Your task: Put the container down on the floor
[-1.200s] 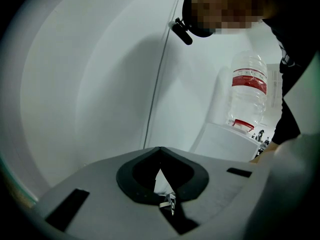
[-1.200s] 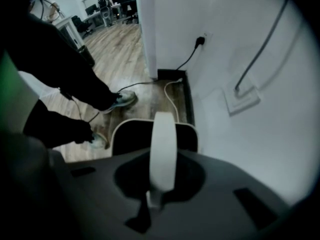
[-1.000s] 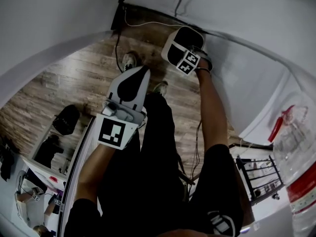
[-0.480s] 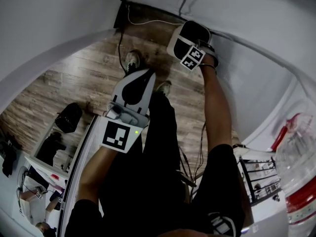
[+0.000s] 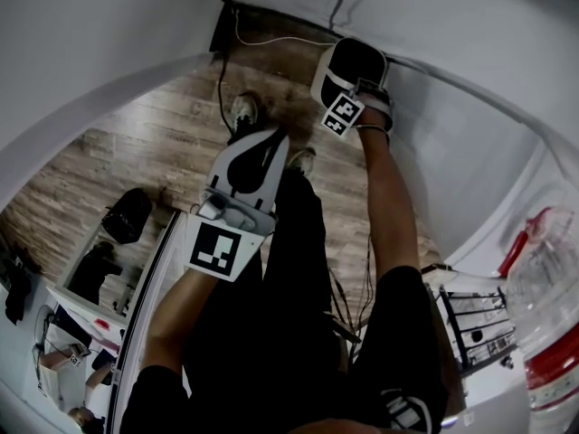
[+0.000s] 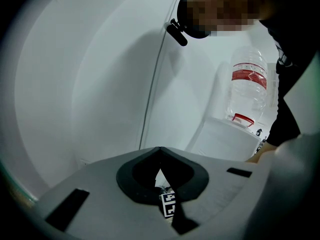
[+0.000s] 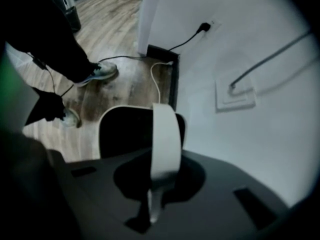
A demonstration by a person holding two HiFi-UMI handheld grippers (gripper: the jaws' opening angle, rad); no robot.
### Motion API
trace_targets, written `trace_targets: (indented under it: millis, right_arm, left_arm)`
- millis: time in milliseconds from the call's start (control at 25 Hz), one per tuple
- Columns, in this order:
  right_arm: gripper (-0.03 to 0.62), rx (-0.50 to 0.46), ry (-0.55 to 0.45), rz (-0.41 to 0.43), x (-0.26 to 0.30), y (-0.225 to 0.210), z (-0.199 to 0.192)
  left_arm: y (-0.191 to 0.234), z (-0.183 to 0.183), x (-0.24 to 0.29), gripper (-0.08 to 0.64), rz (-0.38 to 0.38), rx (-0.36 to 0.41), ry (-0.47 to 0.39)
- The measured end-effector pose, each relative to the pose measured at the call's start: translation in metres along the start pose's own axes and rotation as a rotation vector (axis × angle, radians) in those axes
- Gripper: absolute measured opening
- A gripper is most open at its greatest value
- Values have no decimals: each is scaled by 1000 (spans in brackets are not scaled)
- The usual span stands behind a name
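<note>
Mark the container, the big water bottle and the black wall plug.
container (image 7: 125,131): right gripper view, its dark middle, inside the white rim.
water bottle (image 6: 248,100): left gripper view, the clear body under the red label.
wall plug (image 7: 203,27): right gripper view, the plug's black body.

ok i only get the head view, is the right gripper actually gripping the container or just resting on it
Observer: Gripping. In the right gripper view, the right gripper has its jaws shut on the container's white handle.
Operator: is it down on the floor yet
Observer: That view shows the container low over the wood floor, close to the wall. Whether it touches the floor cannot be told.
Operator: and the left one, got anything in it
Observer: No. The left gripper view shows the left gripper with its jaws together and nothing between them.
</note>
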State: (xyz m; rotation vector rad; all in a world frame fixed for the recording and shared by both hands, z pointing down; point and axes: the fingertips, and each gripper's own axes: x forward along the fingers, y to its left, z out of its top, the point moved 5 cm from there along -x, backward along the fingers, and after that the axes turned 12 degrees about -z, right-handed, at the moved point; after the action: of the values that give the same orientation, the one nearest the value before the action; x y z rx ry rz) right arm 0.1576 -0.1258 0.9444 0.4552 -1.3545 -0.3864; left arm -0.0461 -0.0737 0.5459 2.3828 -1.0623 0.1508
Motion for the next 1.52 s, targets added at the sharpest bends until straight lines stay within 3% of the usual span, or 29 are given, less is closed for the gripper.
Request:
trace_targets:
  millis: [480,920,1080,1320,1520]
  right_arm:
    - [32,120,43,71,5,24,6]
    - [34,168,-29,98,4,23,29]
    - [34,130,-40,102,5,24,29]
    - [32,-22,-54,84,5,27,27]
    - [32,-48,-36,96,5,31,24]
  left_arm:
    - [4,-4,-6,31,6,-14,-5]
    - [7,-5,-13,31,25,-23,-16]
    - [5,-9,-14,31,27,-27,-8]
    - [6,-11,-14,31,32,-37,-12]
    - [7,-11,-12,31,24,-37,-4]
